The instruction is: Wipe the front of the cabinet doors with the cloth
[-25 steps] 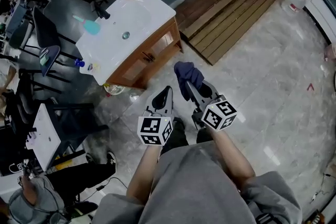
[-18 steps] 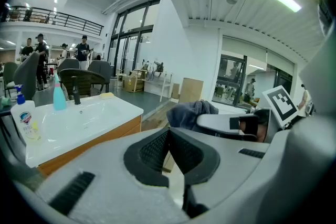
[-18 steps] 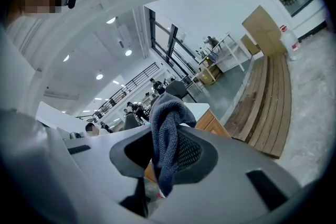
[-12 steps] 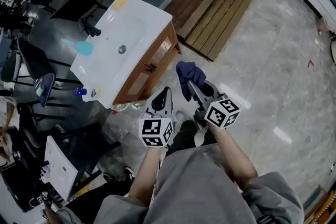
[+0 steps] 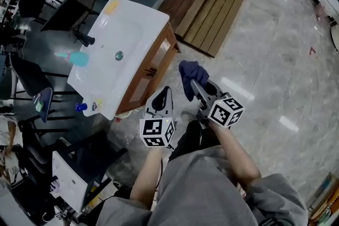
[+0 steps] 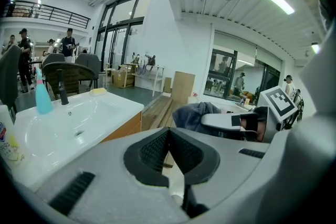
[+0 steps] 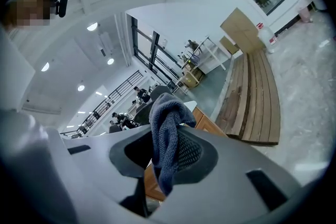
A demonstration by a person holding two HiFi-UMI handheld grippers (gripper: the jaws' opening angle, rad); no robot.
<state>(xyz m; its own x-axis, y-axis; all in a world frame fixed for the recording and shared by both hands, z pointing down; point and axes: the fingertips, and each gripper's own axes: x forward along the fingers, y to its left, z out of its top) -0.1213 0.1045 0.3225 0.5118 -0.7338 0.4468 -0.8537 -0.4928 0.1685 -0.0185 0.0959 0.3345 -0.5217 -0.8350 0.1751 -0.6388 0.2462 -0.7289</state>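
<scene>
The fingers of the right gripper (image 7: 169, 150) are clenched on a dark blue cloth (image 7: 166, 128), which is bunched above them and hangs down between them. The fingers of the left gripper (image 6: 169, 132) are pressed together, and nothing is held. Both grippers are held in the air near the wooden vanity cabinet (image 5: 159, 63), on its door side, apart from the cabinet doors (image 5: 144, 78). On the cabinet's white basin top (image 5: 139, 21), a teal bottle (image 5: 76, 58) is seen beside the black faucet (image 5: 85, 38).
</scene>
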